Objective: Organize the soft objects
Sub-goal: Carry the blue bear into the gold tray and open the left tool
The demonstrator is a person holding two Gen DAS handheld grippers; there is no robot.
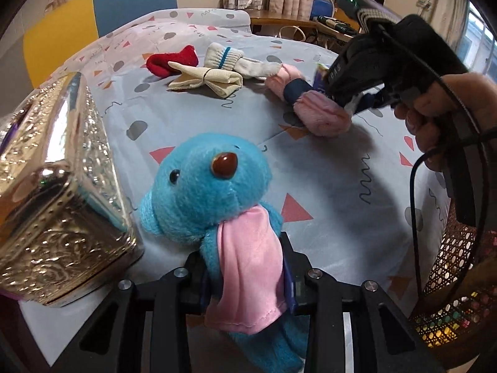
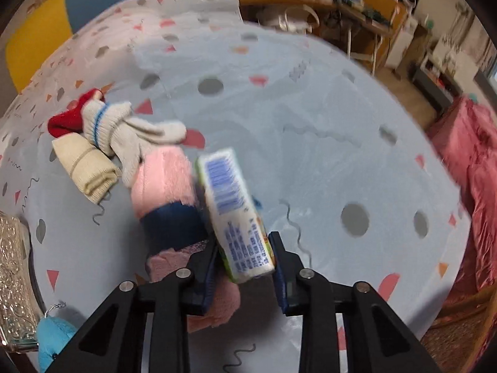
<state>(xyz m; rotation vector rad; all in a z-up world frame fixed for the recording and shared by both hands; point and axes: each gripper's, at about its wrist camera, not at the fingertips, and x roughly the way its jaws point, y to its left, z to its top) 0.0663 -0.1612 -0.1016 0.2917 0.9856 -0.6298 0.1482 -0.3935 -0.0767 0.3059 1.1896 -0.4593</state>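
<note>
Blue toy (image 1: 205, 192): fuzzy plush, satin pink scarf (image 1: 248, 267). Box (image 1: 62, 205): shiny embossed metal. Bedsheet (image 1: 326, 171): smooth matt cloth. Packet (image 2: 236, 214): glossy wrapper.

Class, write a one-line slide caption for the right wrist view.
Right gripper shut on a small printed packet above the patterned bedsheet, beside a pink fluffy roll.

The bear (image 1: 214, 192) sits right of the tin box (image 1: 62, 186) on the bed (image 1: 341, 171), with socks (image 1: 223, 59) behind it.
</note>
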